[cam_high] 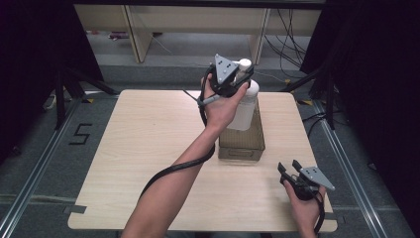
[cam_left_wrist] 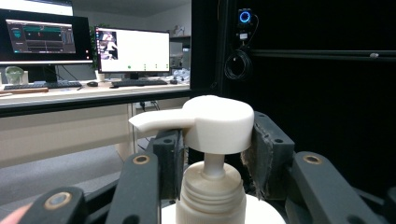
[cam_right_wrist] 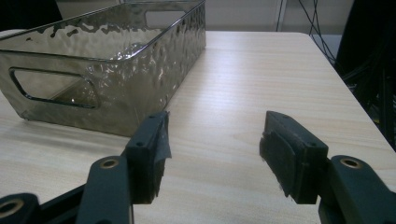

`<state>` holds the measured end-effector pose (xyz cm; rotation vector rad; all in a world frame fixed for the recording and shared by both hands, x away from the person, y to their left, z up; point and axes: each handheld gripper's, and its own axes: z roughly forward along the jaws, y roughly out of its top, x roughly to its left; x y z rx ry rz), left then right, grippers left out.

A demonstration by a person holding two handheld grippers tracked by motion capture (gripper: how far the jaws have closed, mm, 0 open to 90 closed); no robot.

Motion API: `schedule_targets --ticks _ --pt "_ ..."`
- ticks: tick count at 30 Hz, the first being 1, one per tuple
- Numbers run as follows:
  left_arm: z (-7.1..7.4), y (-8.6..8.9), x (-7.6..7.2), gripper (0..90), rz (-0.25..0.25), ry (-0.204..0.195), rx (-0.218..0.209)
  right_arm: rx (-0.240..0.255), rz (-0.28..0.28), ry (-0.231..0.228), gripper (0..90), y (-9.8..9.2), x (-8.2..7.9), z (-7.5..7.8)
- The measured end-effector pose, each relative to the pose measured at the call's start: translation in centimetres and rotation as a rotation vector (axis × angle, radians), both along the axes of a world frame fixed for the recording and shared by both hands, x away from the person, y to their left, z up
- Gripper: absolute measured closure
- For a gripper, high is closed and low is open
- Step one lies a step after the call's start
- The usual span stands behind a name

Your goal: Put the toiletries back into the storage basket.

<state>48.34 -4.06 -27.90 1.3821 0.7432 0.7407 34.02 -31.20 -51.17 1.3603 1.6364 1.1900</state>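
Clamped by the left hand-held gripper (cam_left_wrist: 215, 154) at its pump head, the white pump bottle (cam_high: 244, 106) is held over the tray (cam_high: 241, 144) near the tabletop's (cam_high: 148, 148) far edge, not yet set down, while the right hand-held gripper (cam_right_wrist: 212, 149) is held apart, empty.

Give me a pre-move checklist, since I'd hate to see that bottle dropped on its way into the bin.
1. Left hand-held gripper shut on the pump bottle: ok, pads flank the pump head.
2. Bottle upright: ok.
3. Bottle above the bin: ok in the high view, though its height over the bin is cannot tell.
4. Bin interior free: ok, so far as the right gripper view shows.
5. Right hand-held gripper out of the way: ok, open, low over the table beside the bin.
6. Cable free of the bin: ok.
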Motion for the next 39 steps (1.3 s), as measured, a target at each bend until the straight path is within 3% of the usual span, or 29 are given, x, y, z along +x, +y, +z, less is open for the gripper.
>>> schedule_targets --ticks 3,7,9,16,18,39 --pt "-0.1 -0.4 0.4 59.2 0.002 0.007 0.006 0.020 0.003 0.005 42.1 0.1 0.0 0.0" --pt "-0.2 -0.6 0.7 59.2 0.002 0.012 0.011 -0.001 0.000 -0.001 42.1 0.0 0.0 0.0" --pt "-0.3 -0.8 0.9 59.1 0.002 0.016 0.012 0.019 0.002 0.008 42.1 0.1 0.0 0.0" --pt "-1.1 -1.1 1.8 59.1 0.011 0.032 0.024 -0.001 0.002 -0.001 42.0 0.0 0.0 0.0" --pt "-1.1 -1.1 1.8 59.1 0.011 0.033 0.026 0.018 0.002 0.006 42.0 0.1 0.0 0.0" --pt "-2.3 -2.2 3.4 59.1 0.010 0.056 0.043 0.009 0.002 0.004 42.0 0.0 0.0 0.0"
